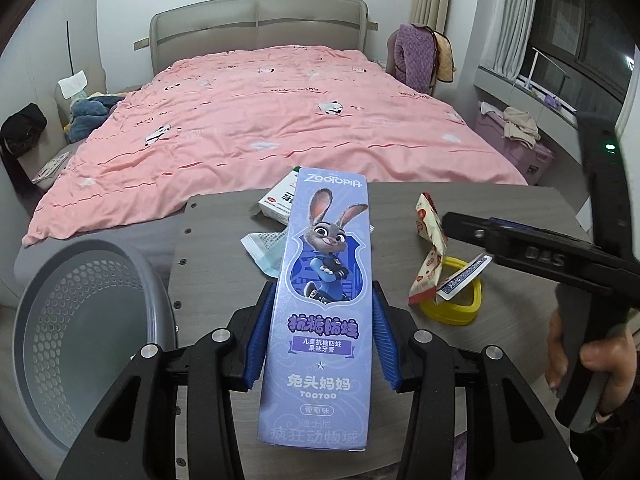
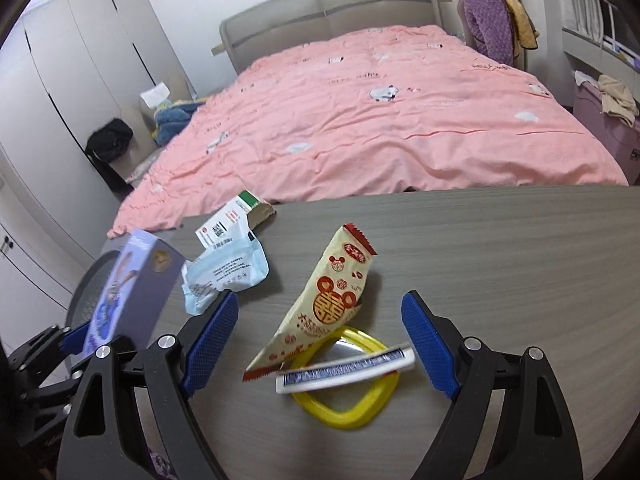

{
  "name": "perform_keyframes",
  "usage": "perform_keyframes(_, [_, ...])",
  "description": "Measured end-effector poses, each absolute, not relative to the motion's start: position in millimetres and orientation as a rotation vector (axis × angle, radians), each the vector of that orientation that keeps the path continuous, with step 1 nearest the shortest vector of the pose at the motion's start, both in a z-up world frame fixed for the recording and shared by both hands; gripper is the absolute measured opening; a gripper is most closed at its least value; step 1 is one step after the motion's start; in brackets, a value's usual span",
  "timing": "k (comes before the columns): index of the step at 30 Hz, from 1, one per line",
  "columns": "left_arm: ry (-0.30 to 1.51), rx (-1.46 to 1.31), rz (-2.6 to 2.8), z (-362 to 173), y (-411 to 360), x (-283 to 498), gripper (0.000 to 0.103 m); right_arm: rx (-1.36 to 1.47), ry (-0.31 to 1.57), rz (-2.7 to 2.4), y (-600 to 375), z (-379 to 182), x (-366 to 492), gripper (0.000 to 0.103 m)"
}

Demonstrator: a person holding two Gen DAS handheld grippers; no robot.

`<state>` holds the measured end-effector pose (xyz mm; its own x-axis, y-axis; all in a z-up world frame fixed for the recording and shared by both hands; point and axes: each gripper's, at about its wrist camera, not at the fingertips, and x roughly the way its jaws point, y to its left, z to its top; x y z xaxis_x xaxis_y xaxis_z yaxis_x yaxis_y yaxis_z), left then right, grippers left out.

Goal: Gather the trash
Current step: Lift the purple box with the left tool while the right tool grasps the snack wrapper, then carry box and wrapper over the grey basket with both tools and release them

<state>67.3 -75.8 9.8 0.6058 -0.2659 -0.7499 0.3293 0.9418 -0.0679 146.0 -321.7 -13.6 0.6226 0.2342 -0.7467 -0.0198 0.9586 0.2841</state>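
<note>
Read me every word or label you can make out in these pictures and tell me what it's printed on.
"ZOOTOPIA" – top of the purple toothpaste box held in the left gripper
"TOOTOO" – same box, lower down
"儿童抗糖防蛀 果味牙膏", "兔头妈妈", "葡萄味" – same box
Snack wrapper, blue packet, white medicine box: print too small or blurred.

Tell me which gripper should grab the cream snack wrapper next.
Right. The right gripper is open with the snack wrapper between its fingers, while the left gripper is shut on the purple toothpaste box.
</note>
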Motion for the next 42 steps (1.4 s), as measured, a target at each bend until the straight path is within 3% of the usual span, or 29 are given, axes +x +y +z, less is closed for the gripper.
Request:
perform_keyframes(8, [0.853,0.035,-0.318,10.2,-54.1,74.3,0.044,0.183,1.005,0.113,-300.1,-36.3,177.4,0.068])
perform_keyframes(14, [0.849,0.014,-0.304,10.2,-43.3,74.5,0.044,0.187,1.030,0.114,-296.3,-43.3,182.7,0.040])
perform_keyframes(16, [0.850,0.007,-0.302,9.7,-40.7,73.7,0.044,0.194,1.028,0.120,-294.8,-41.9,181.4,0.023])
perform_keyframes(19, [0.851,-0.001,-0.301,9.0,-38.1,73.2,0.044,0.201,1.019,0.126,-293.5,-40.3,179.8,0.015])
perform_keyframes(42, [0.792,-0.044,-0.126,15.7,40.8,61.5,0.044,0.226,0.823,0.309,-221.3,23.1,130.3,0.013])
